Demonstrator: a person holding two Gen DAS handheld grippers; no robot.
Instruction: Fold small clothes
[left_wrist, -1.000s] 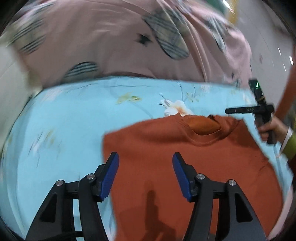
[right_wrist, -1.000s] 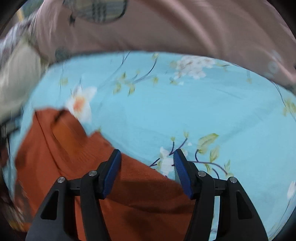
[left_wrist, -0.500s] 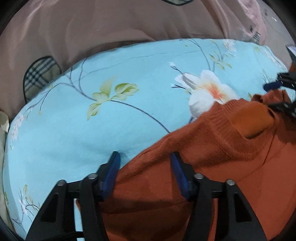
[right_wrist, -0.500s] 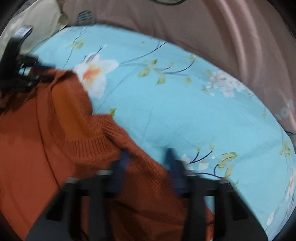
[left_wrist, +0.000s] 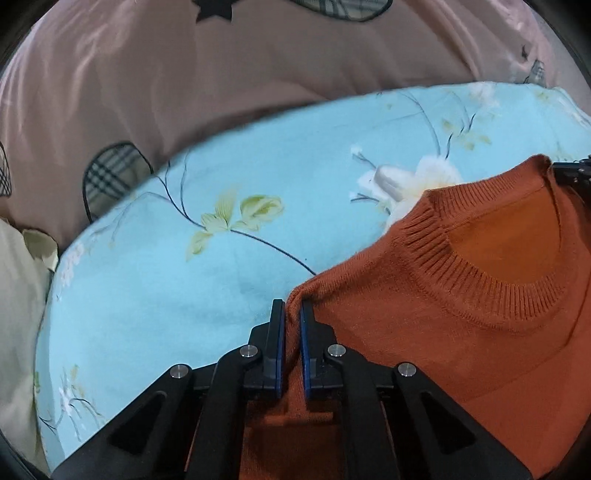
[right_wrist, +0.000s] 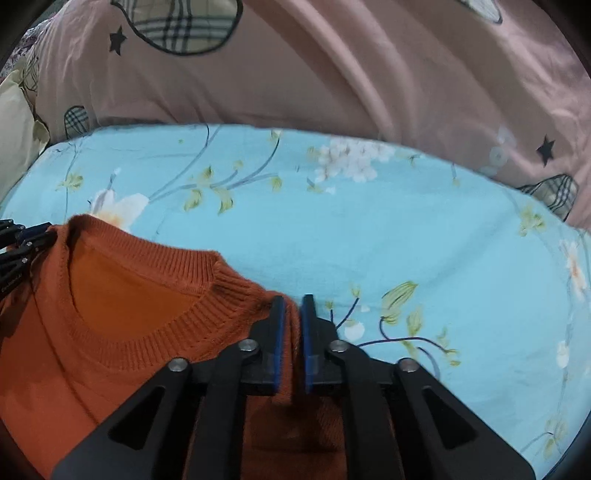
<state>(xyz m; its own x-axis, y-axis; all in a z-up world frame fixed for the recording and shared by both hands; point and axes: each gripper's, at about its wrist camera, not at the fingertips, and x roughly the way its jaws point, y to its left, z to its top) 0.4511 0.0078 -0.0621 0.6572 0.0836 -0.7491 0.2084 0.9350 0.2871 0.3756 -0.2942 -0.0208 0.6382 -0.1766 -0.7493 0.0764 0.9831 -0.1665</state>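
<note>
A rust-orange knit sweater (left_wrist: 461, 332) with a ribbed round collar (left_wrist: 491, 291) lies on a light-blue floral sheet (left_wrist: 221, 206). My left gripper (left_wrist: 291, 314) is shut on the sweater's left shoulder edge. My right gripper (right_wrist: 291, 310) is shut on the right shoulder edge of the same sweater (right_wrist: 110, 332), just right of the collar (right_wrist: 166, 314). The right gripper's tip shows at the far right of the left wrist view (left_wrist: 576, 173), and the left gripper's tip at the far left of the right wrist view (right_wrist: 22, 240).
A pink quilt (left_wrist: 258, 66) with plaid patches and black stars is bunched along the far side of the sheet; it also shows in the right wrist view (right_wrist: 369, 74). A cream pillow (left_wrist: 18, 295) lies at the left.
Both grippers came down to the sweater's shoulders and closed on the fabric; they were open a second ago.
</note>
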